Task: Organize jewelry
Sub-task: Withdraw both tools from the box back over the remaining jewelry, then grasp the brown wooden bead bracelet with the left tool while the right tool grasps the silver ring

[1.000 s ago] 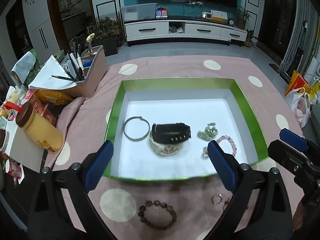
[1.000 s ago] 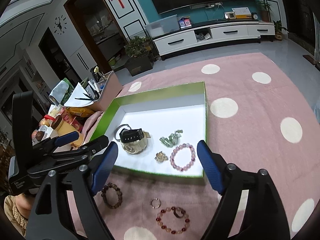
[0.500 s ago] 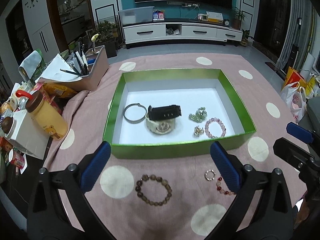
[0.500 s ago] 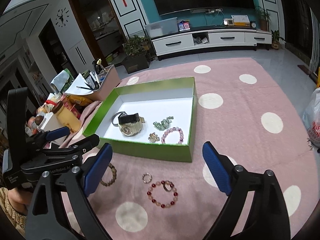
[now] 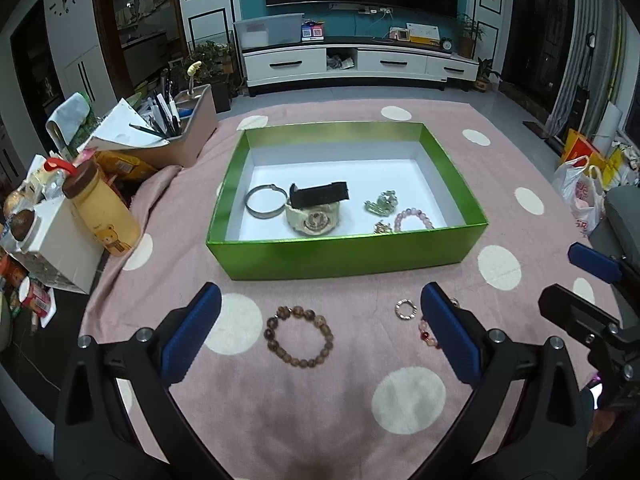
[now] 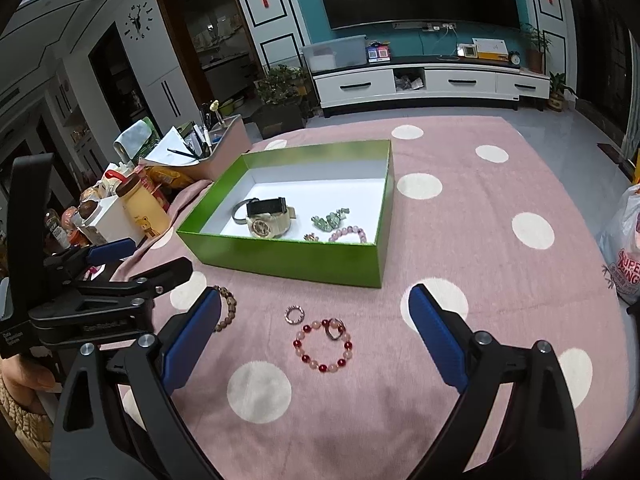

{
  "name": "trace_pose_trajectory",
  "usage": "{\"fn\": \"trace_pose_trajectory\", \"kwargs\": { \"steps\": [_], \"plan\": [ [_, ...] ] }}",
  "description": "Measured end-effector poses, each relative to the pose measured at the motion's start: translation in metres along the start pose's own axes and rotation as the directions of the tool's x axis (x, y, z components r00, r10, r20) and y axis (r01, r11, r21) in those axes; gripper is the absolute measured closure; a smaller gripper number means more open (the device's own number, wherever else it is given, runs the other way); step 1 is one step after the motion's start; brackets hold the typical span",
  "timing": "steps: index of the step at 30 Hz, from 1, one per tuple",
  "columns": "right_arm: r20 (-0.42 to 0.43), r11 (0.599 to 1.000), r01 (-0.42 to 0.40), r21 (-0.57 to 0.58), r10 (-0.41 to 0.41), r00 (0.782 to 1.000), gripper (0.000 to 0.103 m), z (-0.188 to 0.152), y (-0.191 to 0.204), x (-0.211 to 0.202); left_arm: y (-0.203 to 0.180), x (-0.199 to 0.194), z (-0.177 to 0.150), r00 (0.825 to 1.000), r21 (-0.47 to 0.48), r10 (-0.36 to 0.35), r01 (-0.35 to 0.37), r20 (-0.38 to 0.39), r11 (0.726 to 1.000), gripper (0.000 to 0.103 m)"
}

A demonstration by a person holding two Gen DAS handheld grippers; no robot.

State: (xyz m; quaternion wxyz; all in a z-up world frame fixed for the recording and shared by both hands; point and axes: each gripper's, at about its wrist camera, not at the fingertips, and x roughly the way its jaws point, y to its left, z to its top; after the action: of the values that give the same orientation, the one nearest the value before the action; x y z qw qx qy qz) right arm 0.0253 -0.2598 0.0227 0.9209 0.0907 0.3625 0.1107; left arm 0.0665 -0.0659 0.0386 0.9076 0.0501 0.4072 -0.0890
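Two grippers pulled back from green box point(image 5: 348, 254); both empty.
Left view: left gripper point(image 5: 320, 336) apart, wooden bead bracelet point(image 5: 299, 337) between its fingers at 6 o'clock of the box.
Right view: right gripper point(image 6: 314, 330) jaws just opened wider, nothing between them gripped; red bead bracelet point(image 6: 323, 346) and small ring point(image 6: 295, 314) below — next pickups, likely.

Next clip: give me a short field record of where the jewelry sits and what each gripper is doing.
in box: green box holds metal bangle, cream watch, green charm, pink bracelet
on cloth: brown bead bracelet, small ring, red-and-pink bracelet
left gripper: open, empty
right gripper: open, empty, jaws just widened
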Motion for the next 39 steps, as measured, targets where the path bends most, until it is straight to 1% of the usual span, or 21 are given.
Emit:
{"fn": "trace_pose_trajectory", "kwargs": {
  "steps": [4,5,8,9,11,13,15,16,17,18,19,21,23,24,26,28,31,34,35,39],
  "plan": [
    [-0.011,1.0,0.006,0.011,-0.006,1.0,0.008,-0.007,-0.003,0.0,0.002,-0.005,-0.006,0.997,-0.022,-0.07,0.07,0.013,0.997,0.002],
    [-0.015,1.0,0.008,0.012,-0.008,1.0,0.008,-0.009,-0.004,0.0,0.004,-0.007,-0.009,0.994,-0.035,-0.104,0.105,0.022,0.994,0.002],
    [-0.018,1.0,0.008,0.01,-0.008,1.0,0.008,-0.015,-0.006,-0.002,0.012,-0.011,-0.015,0.98,-0.077,-0.192,0.195,0.05,0.978,0.002],
    [-0.018,1.0,0.008,0.008,-0.008,1.0,0.008,-0.017,-0.007,-0.003,0.016,-0.014,-0.017,0.973,-0.092,-0.221,0.227,0.072,0.969,0.002],
    [-0.021,1.0,0.014,0.002,-0.014,1.0,0.008,-0.02,-0.009,-0.003,0.023,-0.02,-0.02,0.96,-0.109,-0.254,0.266,0.115,0.958,0.002],
    [-0.026,1.0,0.023,-0.007,-0.023,0.999,0.008,-0.024,-0.012,-0.003,0.03,-0.023,-0.022,0.954,-0.119,-0.262,0.279,0.145,0.953,0.002],
    [-0.03,1.0,0.027,-0.008,-0.027,0.999,0.008,-0.027,-0.015,-0.003,0.039,-0.023,-0.024,0.952,-0.116,-0.254,0.275,0.172,0.954,0.002],
    [-0.033,1.0,0.026,-0.008,-0.026,0.999,0.008,-0.029,-0.016,-0.003,0.041,-0.022,-0.026,0.955,-0.113,-0.24,0.261,0.173,0.959,0.002],
    [-0.036,1.0,0.024,-0.009,-0.024,0.999,0.008,-0.03,-0.016,-0.002,0.043,-0.017,-0.026,0.966,-0.106,-0.214,0.23,0.147,0.967,0.002],
    [-0.039,1.0,0.024,-0.012,-0.025,0.999,0.008,-0.031,-0.016,-0.001,0.044,-0.011,-0.027,0.972,-0.095,-0.207,0.218,0.109,0.971,0.002],
    [-0.042,1.0,0.025,-0.019,-0.026,0.999,0.008,-0.032,-0.016,0.0,0.045,-0.005,-0.029,0.979,-0.086,-0.197,0.202,0.057,0.976,0.002],
    [-0.044,0.999,0.022,-0.033,-0.023,0.999,0.008,-0.033,-0.014,0.0,0.051,0.005,-0.031,0.982,-0.091,-0.191,0.19,-0.007,0.978,0.002],
    [-0.044,0.999,0.014,-0.048,-0.016,0.999,0.008,-0.036,-0.012,0.002,0.057,0.013,-0.035,0.981,-0.123,-0.189,0.182,-0.051,0.976,0.002],
    [-0.042,0.998,0.007,-0.057,-0.009,0.999,0.008,-0.037,-0.01,0.003,0.058,0.015,-0.038,0.983,-0.129,-0.179,0.172,-0.049,0.977,0.002],
    [-0.048,0.997,-0.004,-0.077,0.0,0.999,0.008,-0.041,-0.007,0.008,0.059,0.018,-0.046,0.99,-0.128,-0.133,0.127,-0.037,0.984,0.002],
    [-0.058,0.996,-0.006,-0.092,0.0,0.998,0.008,-0.043,-0.003,0.014,0.061,0.023,-0.054,0.992,-0.151,-0.119,0.112,-0.036,0.982,0.002],
    [-0.074,0.993,-0.008,-0.12,-0.001,0.997,0.008,-0.046,0.002,0.023,0.063,0.034,-0.063,0.994,-0.195,-0.095,0.082,-0.054,0.977,0.004],
    [-0.084,0.989,-0.017,-0.147,0.004,0.996,0.008,-0.05,0.008,0.033,0.063,0.043,-0.067,0.995,-0.201,-0.073,0.058,-0.07,0.978,0.012],
    [-0.089,0.987,-0.016,-0.162,0.001,0.996,0.008,-0.052,0.011,0.038,0.062,0.047,-0.067,0.995,-0.194,-0.059,0.044,-0.075,0.98,0.015],
    [-0.101,0.978,-0.018,-0.206,-0.003,0.995,0.008,-0.056,0.019,0.053,0.059,0.058,-0.069,0.994,-0.175,-0.043,0.025,-0.098,0.984,0.027]
  ]
}}
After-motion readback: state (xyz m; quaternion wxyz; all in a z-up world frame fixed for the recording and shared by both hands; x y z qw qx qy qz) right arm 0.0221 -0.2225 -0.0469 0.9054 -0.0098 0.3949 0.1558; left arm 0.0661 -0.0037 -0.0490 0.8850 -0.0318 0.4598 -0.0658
